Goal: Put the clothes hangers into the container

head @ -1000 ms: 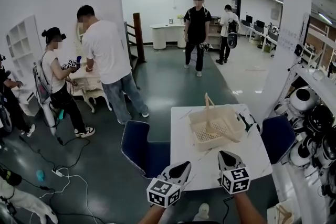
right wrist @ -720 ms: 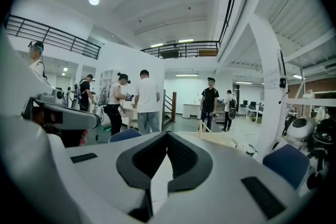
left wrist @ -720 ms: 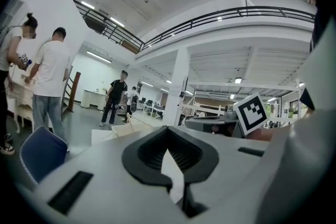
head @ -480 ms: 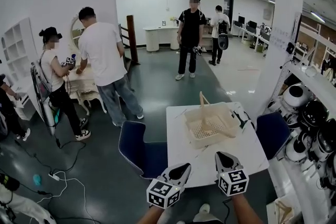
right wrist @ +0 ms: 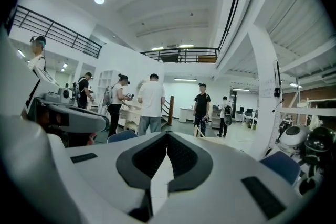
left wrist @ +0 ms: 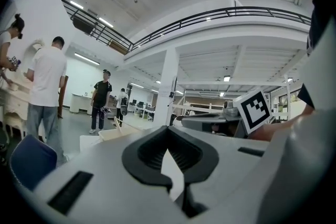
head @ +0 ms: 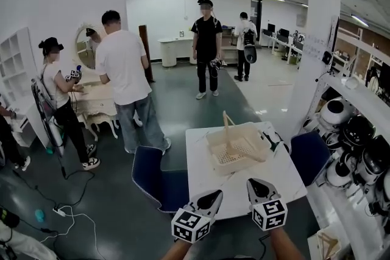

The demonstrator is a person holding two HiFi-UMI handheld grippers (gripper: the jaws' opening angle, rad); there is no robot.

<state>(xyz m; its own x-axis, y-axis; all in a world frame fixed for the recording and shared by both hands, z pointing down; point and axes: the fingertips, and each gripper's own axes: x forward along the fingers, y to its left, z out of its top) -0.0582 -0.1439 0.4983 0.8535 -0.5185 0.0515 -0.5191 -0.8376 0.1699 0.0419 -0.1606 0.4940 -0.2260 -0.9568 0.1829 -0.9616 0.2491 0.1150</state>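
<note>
Head view: my left gripper (head: 213, 196) and right gripper (head: 253, 183) hover over the white table's (head: 204, 182) near edge, both pressed together and empty. Hangers (head: 227, 126), wooden I think, lean in the basket (head: 214, 147). A careless reach could knock the upright one out. People stand about the open room.

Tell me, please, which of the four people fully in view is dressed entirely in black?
The person in the black T-shirt, standing alone mid-floor beyond the table; the other three each wear a white top.
</note>
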